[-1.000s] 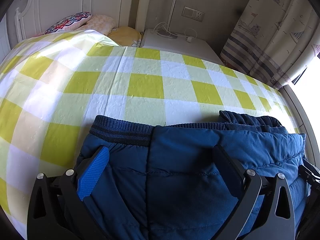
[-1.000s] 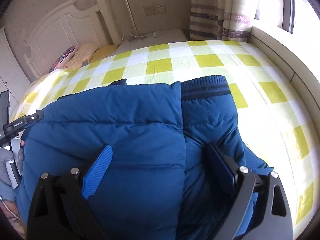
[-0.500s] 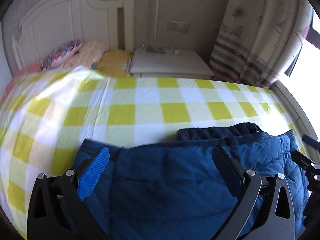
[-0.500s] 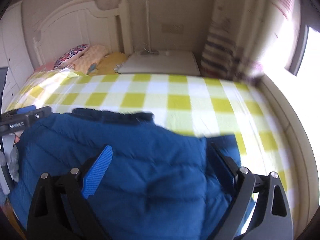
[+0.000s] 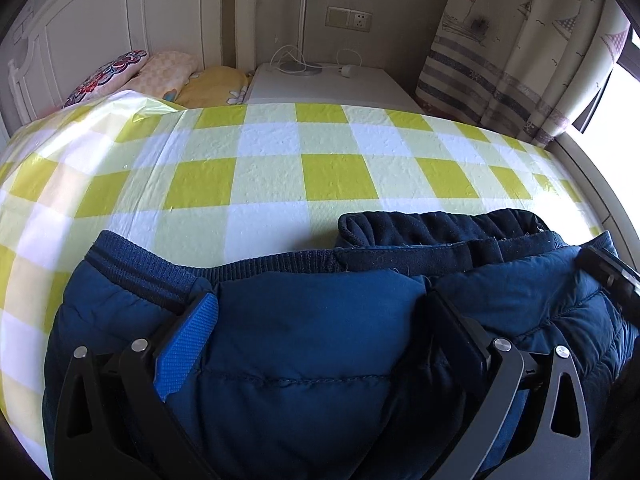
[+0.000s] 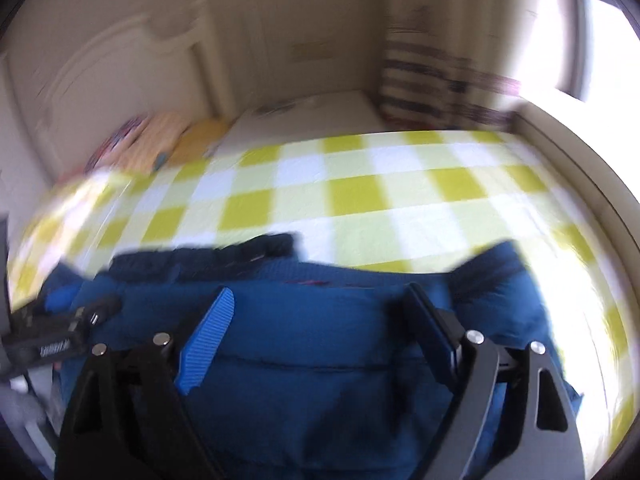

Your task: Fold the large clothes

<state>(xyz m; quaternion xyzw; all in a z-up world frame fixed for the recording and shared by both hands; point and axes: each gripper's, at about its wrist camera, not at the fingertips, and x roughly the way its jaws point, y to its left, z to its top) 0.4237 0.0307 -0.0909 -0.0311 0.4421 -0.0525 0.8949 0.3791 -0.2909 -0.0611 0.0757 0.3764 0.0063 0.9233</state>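
Note:
A dark blue padded jacket (image 5: 304, 344) lies folded on the yellow and white checked bed cover (image 5: 280, 176). Its ribbed hem (image 5: 152, 276) and dark collar (image 5: 432, 228) face the headboard. My left gripper (image 5: 320, 316) is open, its fingers spread over the jacket's left part. My right gripper (image 6: 320, 308) is open over the jacket's (image 6: 320, 380) right part; that view is blurred. Each gripper shows at the edge of the other's view: the right one in the left wrist view (image 5: 608, 276), the left one in the right wrist view (image 6: 60, 336).
Pillows (image 5: 152, 76) lie against the white headboard (image 5: 120, 24). A white nightstand (image 5: 328, 84) with a cable stands behind the bed. A striped curtain (image 5: 512, 48) and a bright window are at the right. The bed cover (image 6: 360, 196) stretches beyond the jacket.
Both grippers have swung and tilted over the jacket; the right one is still moving. The ribbed hem now shows at the jacket's left and the collar at the right.

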